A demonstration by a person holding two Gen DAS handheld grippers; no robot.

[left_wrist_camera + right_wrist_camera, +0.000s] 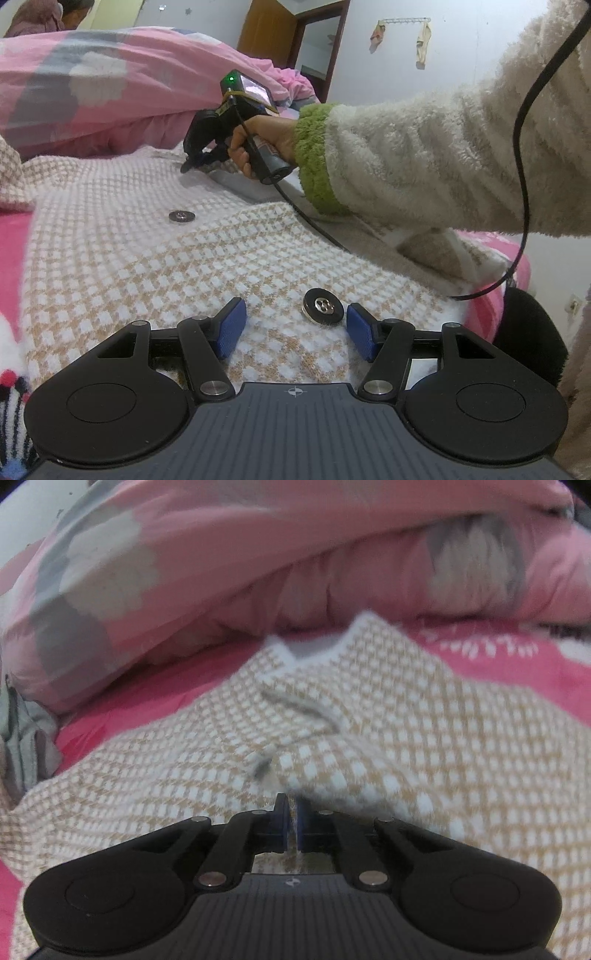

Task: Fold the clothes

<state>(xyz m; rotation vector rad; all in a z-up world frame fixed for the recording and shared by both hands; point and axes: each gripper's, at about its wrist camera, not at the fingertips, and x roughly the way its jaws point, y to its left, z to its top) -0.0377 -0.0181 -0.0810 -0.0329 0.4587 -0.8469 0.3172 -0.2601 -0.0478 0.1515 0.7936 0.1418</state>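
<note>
A beige-and-white checked knit cardigan (147, 266) lies spread on the bed, with two metal buttons, one near (324, 306) and one farther off (181, 216). My left gripper (295, 317) hovers low over it, open; the near button sits just inside its right pad, untouched. At the cardigan's far edge a hand in a fluffy cream sleeve (424, 155) holds my right gripper (188, 166) tipped down onto the cloth. In the right wrist view that gripper (291, 805) is shut, a thin raised fold of the cardigan (406, 738) pinched between its blue pads; the neckline lies beyond.
A bulky pink quilt (92, 92) is heaped behind the cardigan, also filling the top of the right wrist view (258, 554). Pink bed sheet (517, 664) shows around it. A black cable (521, 147) hangs over the sleeve. Grey clothing (22, 738) lies at left. A person (48, 14) sits beyond the quilt.
</note>
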